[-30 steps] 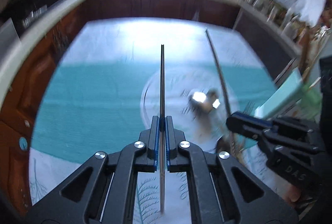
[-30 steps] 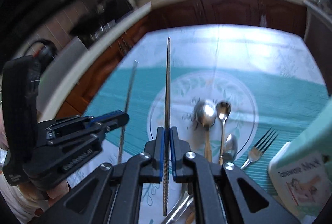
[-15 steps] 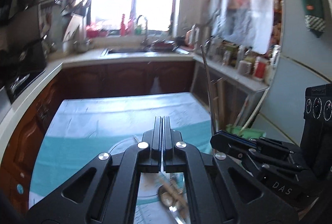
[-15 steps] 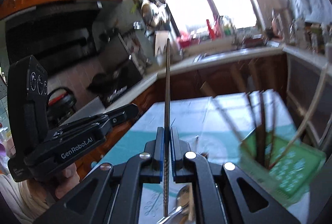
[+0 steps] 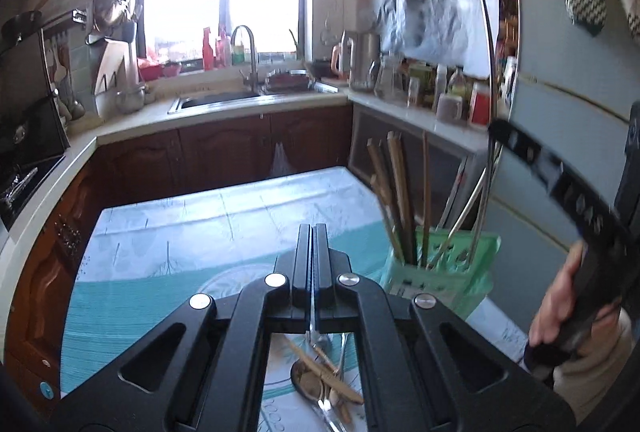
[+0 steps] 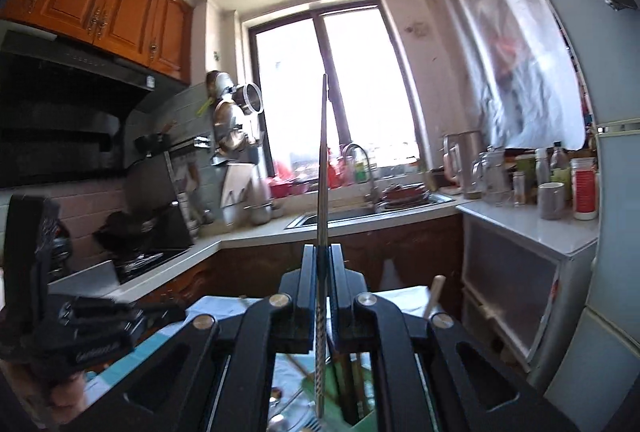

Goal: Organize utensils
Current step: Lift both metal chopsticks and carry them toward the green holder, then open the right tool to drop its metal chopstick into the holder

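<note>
Right gripper (image 6: 322, 260) clamps metal chopstick (image 6: 322, 168) upright above green holder (image 5: 440, 264).

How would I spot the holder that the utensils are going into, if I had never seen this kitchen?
Find the table with the teal and white patterned tablecloth in the middle of the kitchen. At its right edge stands a green perforated plastic utensil holder. It is the only upright container on the cloth, with wooden chopsticks and metal handles sticking out of its top.

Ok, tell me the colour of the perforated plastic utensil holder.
Light green plastic utensil holder; left wrist view shows it best.
</note>
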